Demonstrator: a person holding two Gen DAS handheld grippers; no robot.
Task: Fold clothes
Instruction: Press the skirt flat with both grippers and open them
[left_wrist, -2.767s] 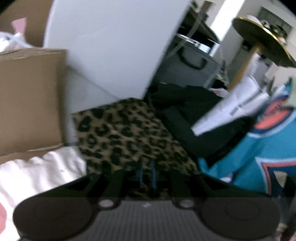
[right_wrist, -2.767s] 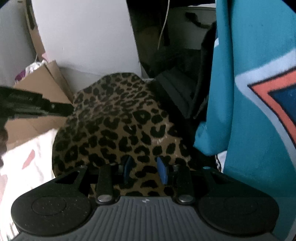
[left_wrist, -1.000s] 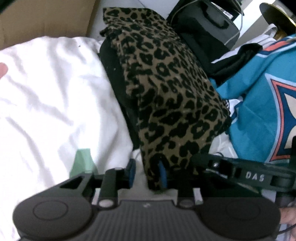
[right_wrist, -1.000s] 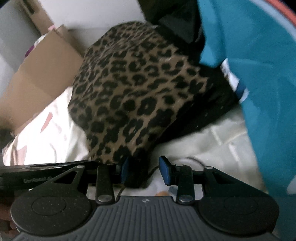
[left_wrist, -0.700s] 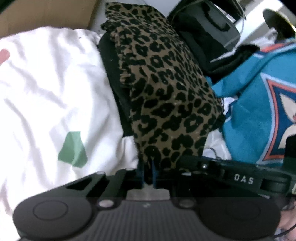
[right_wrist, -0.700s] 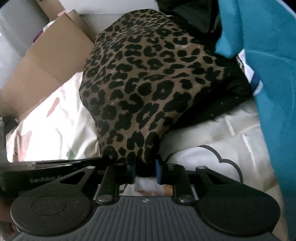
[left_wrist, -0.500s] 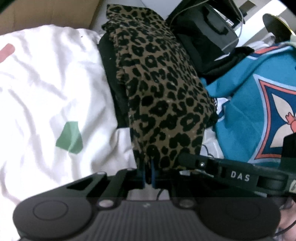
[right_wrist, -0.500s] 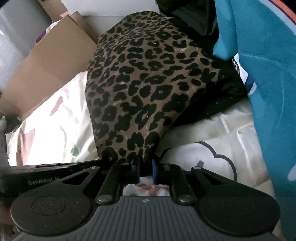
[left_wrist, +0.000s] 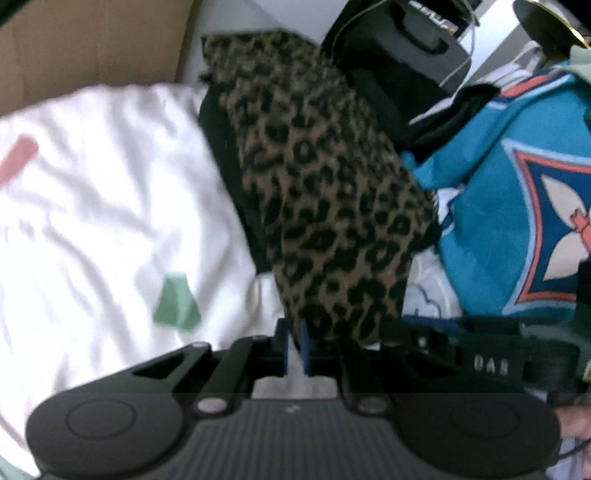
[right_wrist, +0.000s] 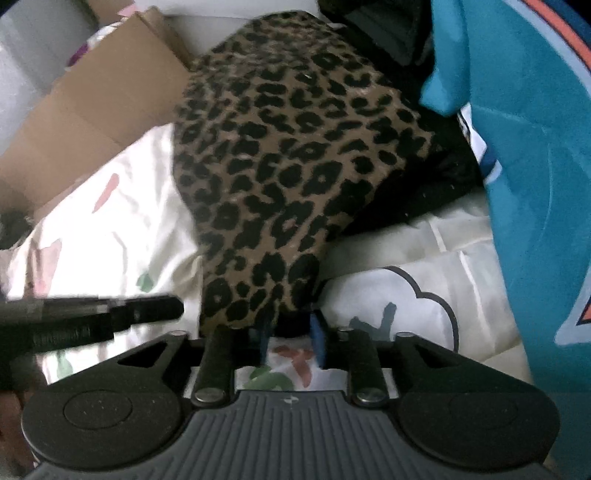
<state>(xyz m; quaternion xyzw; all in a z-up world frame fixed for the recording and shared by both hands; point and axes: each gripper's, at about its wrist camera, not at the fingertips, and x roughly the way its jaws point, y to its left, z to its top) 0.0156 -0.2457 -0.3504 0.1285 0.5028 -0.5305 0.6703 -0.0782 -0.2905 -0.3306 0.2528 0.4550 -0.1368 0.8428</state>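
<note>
Leopard-print garment (left_wrist: 332, 206) seemingly pinched by left gripper (left_wrist: 294, 341); right gripper (right_wrist: 290, 338) opening.

We look down our left gripper (left_wrist: 294, 341), whose blue pads (left_wrist: 305, 345) are pinched nearly together on the near hem of the leopard-print garment (left_wrist: 325, 206). That garment runs away from us in a long folded strip, with a black layer showing along its left edge. Left of the leopard-print garment lies the white sheet (left_wrist: 99, 206), wrinkled, with a green patch and a pink mark. Beyond the garment's far left corner stands a cardboard box (left_wrist: 92, 44). Right of the garment sits the teal jersey (left_wrist: 491, 229) with its orange-edged emblem. Beyond the garment's far end rests a black bag (left_wrist: 399, 66). Just right of its near hem reaches the right gripper (left_wrist: 461, 354), lettered, blurred.
</note>
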